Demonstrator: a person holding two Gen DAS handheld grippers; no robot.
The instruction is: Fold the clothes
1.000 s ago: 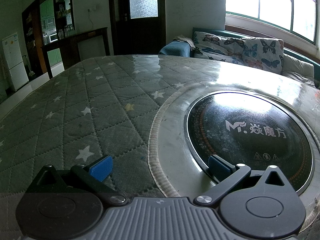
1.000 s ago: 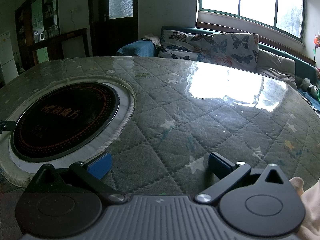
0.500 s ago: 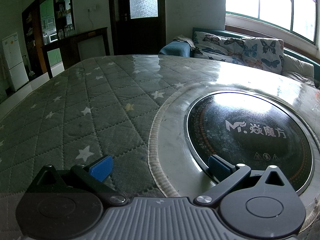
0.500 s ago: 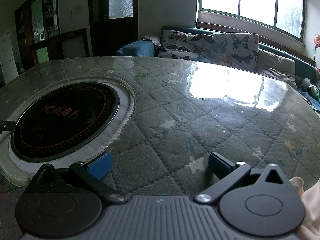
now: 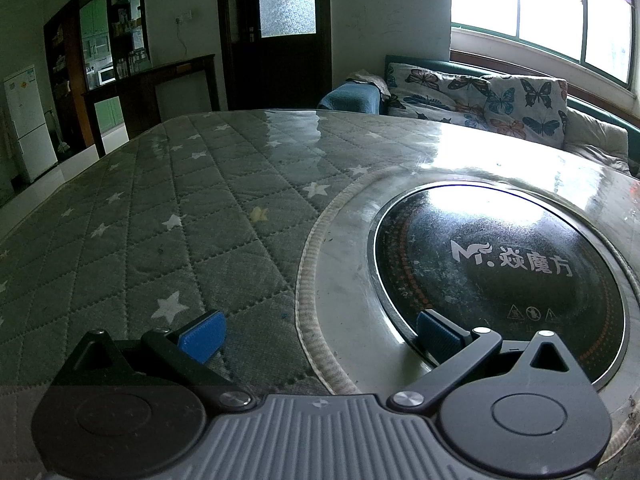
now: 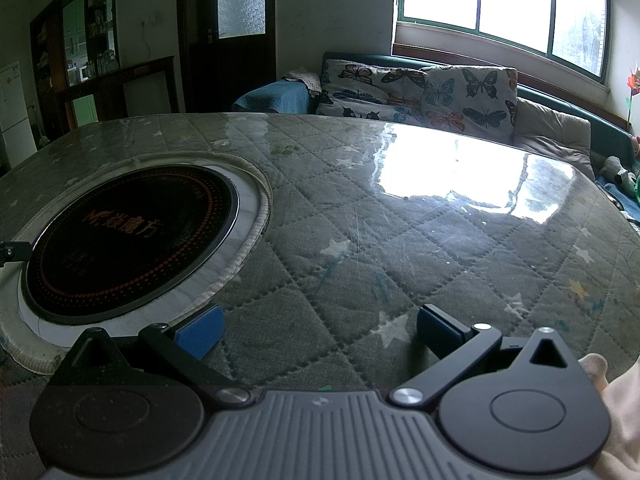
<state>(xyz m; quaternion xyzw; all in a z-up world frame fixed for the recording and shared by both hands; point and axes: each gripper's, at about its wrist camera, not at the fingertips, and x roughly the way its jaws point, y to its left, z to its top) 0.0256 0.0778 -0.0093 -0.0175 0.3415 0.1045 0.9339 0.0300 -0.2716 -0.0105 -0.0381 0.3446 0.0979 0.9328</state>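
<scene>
Left tool [image 5: 318, 330] hovering low over the surface [image 5: 168, 216], blue fingertips [image 5: 202, 336] spread wide, released, nothing between them. Left fingertip above the quilted grey-green cover with white stars, right one above the pale ring around the round black cooktop [image 5: 500, 276] sunk into the surface, white lettering on its glass. Right tool [image 6: 318, 330] likewise low over the surface, blue fingertips [image 6: 200, 332] apart, released, empty. Cooktop [image 6: 128, 236] to its left in that view, quilted cover ahead under a glossy clear sheet catching the window glare. Dark bit of the other tool just visible at the far left edge, beside the cooktop. Part of a hand [image 6: 616, 412] showing at the lower right edge, behind the right tool's body. Clothes to fold: in neither view, not on any visible part of the surface; where they lie, impossible to tell. Beyond the surface: sofa [image 6: 420, 92] with butterfly-print cushions, blue cloth over its armrest, bright window [image 6: 500, 8] above, dark door [image 5: 280, 32] with frosted pane, white fridge [image 5: 28, 120] at far left.
</scene>
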